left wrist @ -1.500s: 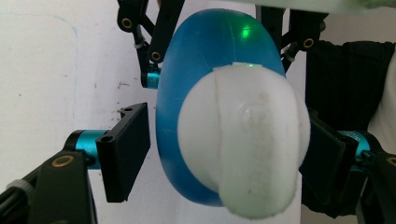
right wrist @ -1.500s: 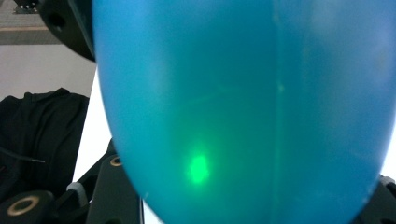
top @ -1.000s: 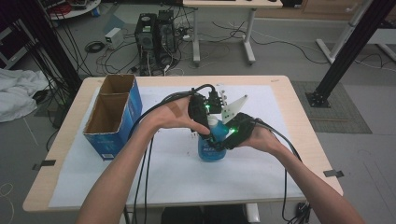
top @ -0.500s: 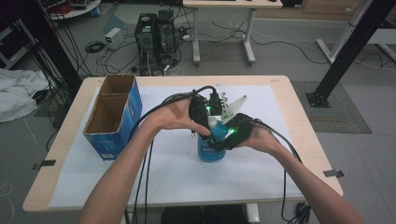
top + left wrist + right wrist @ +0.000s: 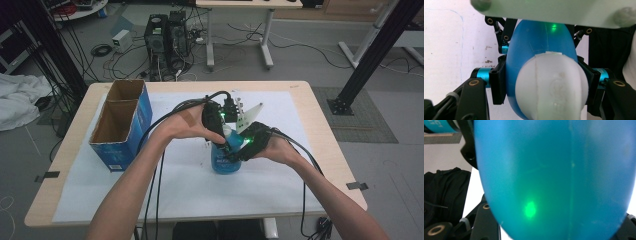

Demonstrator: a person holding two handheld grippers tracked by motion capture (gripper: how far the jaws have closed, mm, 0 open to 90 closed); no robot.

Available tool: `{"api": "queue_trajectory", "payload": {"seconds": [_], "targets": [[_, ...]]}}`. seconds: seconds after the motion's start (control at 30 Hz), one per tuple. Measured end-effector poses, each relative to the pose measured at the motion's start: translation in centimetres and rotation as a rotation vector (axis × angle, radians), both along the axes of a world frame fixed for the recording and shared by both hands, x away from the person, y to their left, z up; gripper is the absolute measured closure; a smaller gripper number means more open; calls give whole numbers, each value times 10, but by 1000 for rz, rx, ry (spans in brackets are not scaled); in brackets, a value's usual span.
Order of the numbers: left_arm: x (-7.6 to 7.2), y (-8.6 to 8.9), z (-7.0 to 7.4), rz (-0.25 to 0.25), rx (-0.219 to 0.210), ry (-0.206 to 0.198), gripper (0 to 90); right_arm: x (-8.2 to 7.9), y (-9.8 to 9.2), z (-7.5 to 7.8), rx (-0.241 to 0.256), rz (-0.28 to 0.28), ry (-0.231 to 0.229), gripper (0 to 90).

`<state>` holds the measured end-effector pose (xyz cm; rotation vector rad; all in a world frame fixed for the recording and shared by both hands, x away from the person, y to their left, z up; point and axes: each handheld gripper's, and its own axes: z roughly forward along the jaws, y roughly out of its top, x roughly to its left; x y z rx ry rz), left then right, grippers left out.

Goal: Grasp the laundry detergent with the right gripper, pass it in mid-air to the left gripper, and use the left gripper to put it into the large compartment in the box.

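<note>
A blue bottle (image 5: 225,162) with a white cap (image 5: 551,85) stands upright near the middle of the white-covered table (image 5: 280,190). My left gripper (image 5: 219,131) comes down on it from above. In the left gripper view its pads (image 5: 498,83) press both sides of the bottle's top just under the cap, so it is shut on the bottle. My right gripper (image 5: 239,149) reaches in from the right at the bottle's upper body. The blue bottle wall (image 5: 554,170) sits between its jaws in the right gripper view, with a green light spot on it.
An open-topped blue cardboard box (image 5: 121,125) stands at the table's left side, a hand's width from my left forearm. Black cables (image 5: 159,165) trail from both grippers toward the front edge. Computers and cables sit on the floor beyond the far edge.
</note>
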<state>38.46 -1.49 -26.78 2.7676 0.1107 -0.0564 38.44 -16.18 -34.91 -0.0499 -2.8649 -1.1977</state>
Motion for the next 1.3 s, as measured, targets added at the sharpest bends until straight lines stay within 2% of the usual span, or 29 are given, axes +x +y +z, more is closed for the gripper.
{"api": "queue_trajectory", "payload": {"seconds": [0.33,0.73,0.93,1.13,1.3], "targets": [[-1,0,0,-7,9,-5,377,0,1,0,0,5,2,461],[-3,0,1,6,25,-9,381,0,2,-2,12,7,11,453],[-3,-2,2,9,34,-2,381,0,3,-2,16,17,0,445],[-5,-5,1,2,60,-10,381,-3,3,-2,-5,15,-8,438],[-6,-4,2,2,63,-7,381,-4,4,-2,-6,30,-8,408]]}}
